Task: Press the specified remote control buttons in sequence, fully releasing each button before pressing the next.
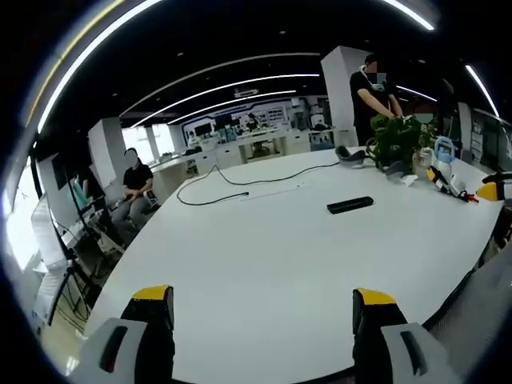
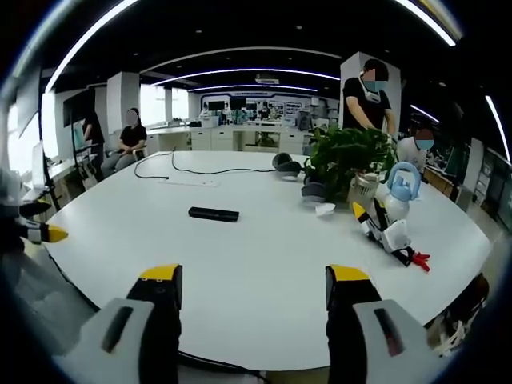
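Remote [image 2: 214, 214]: flat on tabletop [image 2: 264, 264], untouched.
Left gripper [image 1: 264, 308]: jaws apart, empty.
Right gripper [image 2: 254, 292]: jaws apart, empty.
Progress: apparently no button pressed yet; whole sequence remains.

No legible text, label, brand, number or sign is showing in either view. The remote control [image 1: 350, 205] [image 2: 214, 214] is lying too small for button markings to be read. The display wall [image 1: 254, 120] [image 2: 258, 105] at the far end of the room is showing only blurred shapes, nothing readable.
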`<state>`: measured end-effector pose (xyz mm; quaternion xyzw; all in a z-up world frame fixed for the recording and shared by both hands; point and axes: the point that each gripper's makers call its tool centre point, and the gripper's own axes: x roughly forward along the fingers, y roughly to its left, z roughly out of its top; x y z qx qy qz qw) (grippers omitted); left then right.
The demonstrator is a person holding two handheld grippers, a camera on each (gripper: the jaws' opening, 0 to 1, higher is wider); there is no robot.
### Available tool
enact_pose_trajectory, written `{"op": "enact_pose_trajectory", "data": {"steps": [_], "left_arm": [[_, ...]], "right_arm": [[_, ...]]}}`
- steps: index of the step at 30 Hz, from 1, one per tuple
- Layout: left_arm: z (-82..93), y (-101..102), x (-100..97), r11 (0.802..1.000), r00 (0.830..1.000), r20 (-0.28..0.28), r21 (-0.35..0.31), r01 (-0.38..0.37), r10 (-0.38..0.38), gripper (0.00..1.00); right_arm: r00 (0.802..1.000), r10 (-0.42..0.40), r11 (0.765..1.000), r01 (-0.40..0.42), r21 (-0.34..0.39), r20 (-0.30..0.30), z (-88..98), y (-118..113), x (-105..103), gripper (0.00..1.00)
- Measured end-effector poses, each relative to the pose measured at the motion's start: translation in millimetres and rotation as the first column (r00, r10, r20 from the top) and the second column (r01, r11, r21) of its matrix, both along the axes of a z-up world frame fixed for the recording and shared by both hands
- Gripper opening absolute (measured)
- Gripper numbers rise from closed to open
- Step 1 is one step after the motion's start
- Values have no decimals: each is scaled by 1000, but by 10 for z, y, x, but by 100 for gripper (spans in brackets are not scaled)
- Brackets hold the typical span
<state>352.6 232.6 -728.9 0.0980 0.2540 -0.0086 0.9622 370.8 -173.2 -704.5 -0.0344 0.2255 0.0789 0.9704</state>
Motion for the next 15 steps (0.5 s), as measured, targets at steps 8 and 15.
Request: {"op": "enact_pose_trajectory", "data": {"steps": [8, 15], "left_arm": [[-9, -4, -1, 1000, 1000, -5, 1, 2, -2, 96], [-29, -27, -3, 1000, 1000, -18, -1, 12, -12, 96]], "right_arm": [[1000, 4, 1000, -4, 5, -3, -4, 10, -1, 75], [1000, 4, 1000, -4, 7, -3, -3, 12, -3, 74]]}}
